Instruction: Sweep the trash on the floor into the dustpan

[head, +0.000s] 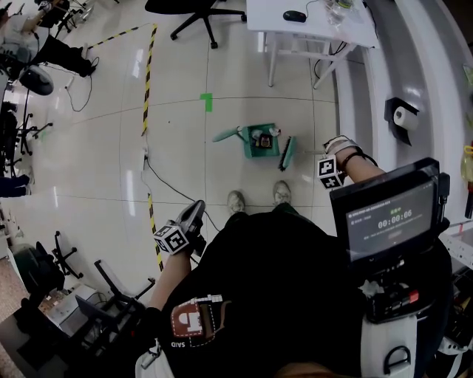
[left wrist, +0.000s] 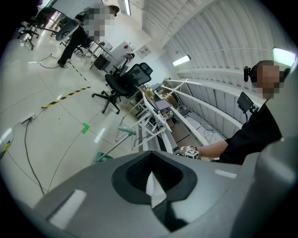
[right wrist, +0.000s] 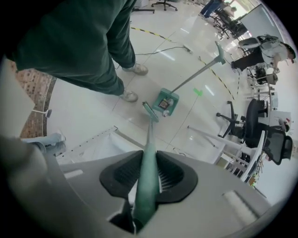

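A green dustpan [head: 260, 142] stands on the floor in front of my shoes, with trash [head: 262, 137] inside it and its long handle [head: 224, 136] pointing left. The green broom's head [head: 287, 153] rests just right of the pan. My right gripper [head: 330, 171] is shut on the broom handle [right wrist: 148, 162], which runs down to the broom head [right wrist: 150, 111] beside the dustpan [right wrist: 165, 103]. My left gripper [head: 177, 236] hangs at my left side, away from the pan, jaws shut with nothing in them [left wrist: 150, 158]. In the left gripper view the dustpan [left wrist: 100, 158] shows low, its handle [left wrist: 125, 131] rising.
A white table [head: 310, 22] and an office chair [head: 196, 11] stand beyond the dustpan. Yellow-black tape [head: 148, 74] and a cable [head: 170, 184] run along the floor at left, with a green mark [head: 207, 102]. A person [head: 44, 48] is at far left.
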A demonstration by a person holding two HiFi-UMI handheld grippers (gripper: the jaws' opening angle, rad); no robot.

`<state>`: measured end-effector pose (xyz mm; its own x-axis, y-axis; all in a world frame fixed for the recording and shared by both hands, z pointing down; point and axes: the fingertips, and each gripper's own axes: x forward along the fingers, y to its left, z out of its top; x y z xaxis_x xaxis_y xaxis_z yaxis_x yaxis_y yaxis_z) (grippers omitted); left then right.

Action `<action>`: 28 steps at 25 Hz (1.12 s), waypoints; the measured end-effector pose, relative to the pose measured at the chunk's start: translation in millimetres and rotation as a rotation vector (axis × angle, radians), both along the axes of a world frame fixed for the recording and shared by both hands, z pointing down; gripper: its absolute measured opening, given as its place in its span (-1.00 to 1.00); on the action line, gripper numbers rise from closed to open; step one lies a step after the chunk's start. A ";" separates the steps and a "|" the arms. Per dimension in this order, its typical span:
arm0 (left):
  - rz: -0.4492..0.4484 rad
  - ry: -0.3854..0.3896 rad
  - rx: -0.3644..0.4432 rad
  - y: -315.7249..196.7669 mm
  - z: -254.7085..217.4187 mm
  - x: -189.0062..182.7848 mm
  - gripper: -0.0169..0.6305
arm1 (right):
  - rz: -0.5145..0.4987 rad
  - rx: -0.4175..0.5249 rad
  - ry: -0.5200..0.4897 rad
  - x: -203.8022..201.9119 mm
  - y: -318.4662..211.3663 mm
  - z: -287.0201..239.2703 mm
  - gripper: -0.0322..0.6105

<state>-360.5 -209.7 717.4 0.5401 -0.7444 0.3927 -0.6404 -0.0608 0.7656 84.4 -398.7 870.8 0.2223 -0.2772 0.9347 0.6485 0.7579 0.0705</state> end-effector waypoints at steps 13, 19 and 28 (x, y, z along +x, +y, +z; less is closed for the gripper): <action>-0.123 -0.031 -0.061 64.1 3.6 -38.6 -0.95 | -0.330 0.026 0.028 -99.8 -16.5 36.9 -0.62; -0.132 -0.016 -0.043 62.8 4.2 -47.6 -0.95 | -0.344 0.027 -0.063 -134.2 0.9 15.6 -0.62; -0.017 0.033 0.054 27.5 -12.3 -57.2 -0.96 | 0.074 -0.009 0.009 -72.2 46.6 -52.8 -0.62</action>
